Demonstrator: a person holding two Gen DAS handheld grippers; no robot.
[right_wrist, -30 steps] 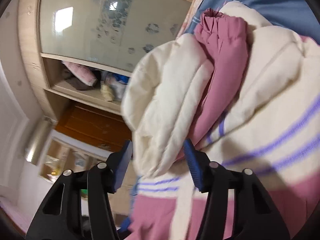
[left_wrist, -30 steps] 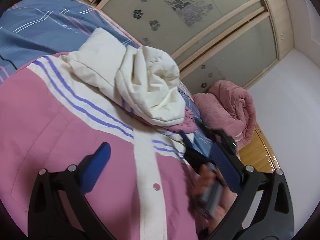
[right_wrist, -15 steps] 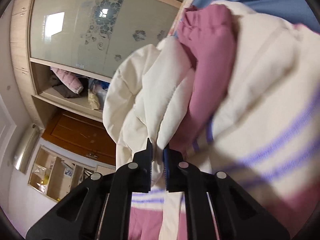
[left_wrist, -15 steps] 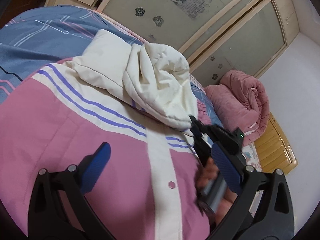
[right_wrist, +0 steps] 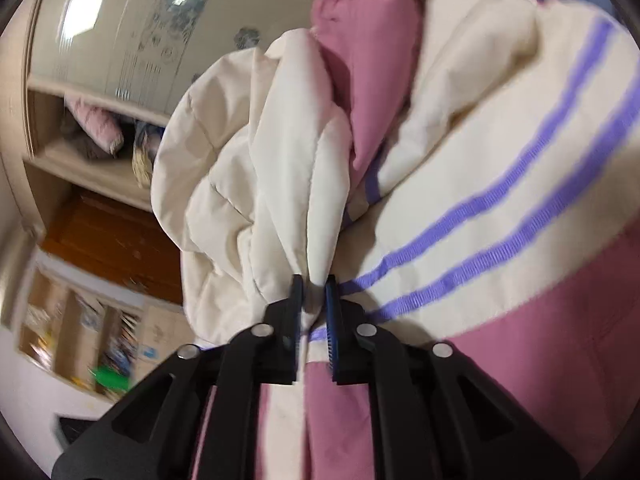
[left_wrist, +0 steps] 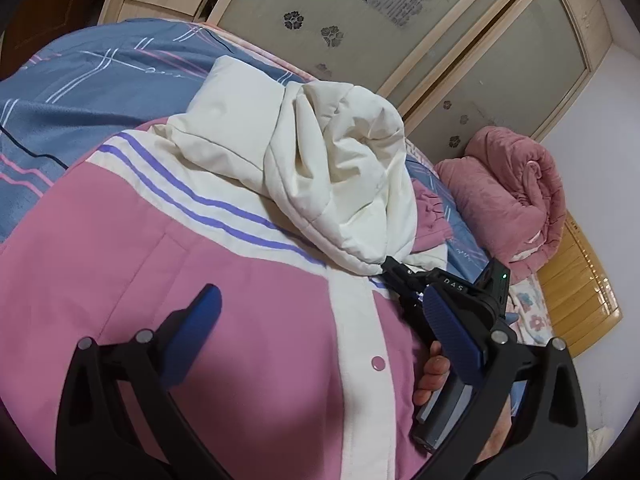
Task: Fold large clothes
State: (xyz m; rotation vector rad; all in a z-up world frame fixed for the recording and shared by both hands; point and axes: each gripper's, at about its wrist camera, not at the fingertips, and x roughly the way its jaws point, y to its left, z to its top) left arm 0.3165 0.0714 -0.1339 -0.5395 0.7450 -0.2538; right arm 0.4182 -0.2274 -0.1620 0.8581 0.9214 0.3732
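A large pink padded jacket (left_wrist: 140, 280) with a cream yoke, purple stripes and a cream snap placket lies spread on the bed. Its cream hood (left_wrist: 340, 172) is bunched up and lifted. My right gripper (right_wrist: 314, 300) is shut on the hood's edge (right_wrist: 280, 184); it also shows in the left wrist view (left_wrist: 390, 268) pinching the hood's lower edge. My left gripper (left_wrist: 320, 336) is open and empty, hovering just above the jacket's pink front near the placket.
A blue striped bedsheet (left_wrist: 80, 92) covers the bed. A rolled pink quilt (left_wrist: 516, 196) lies at the far right by a wooden headboard (left_wrist: 584, 304). A wardrobe with frosted sliding doors (left_wrist: 400, 12) stands behind, with open shelves (right_wrist: 92, 152).
My right gripper closed on the hood's edge and has pulled it up and toward the jacket's front. My left gripper stayed open over the pink front.
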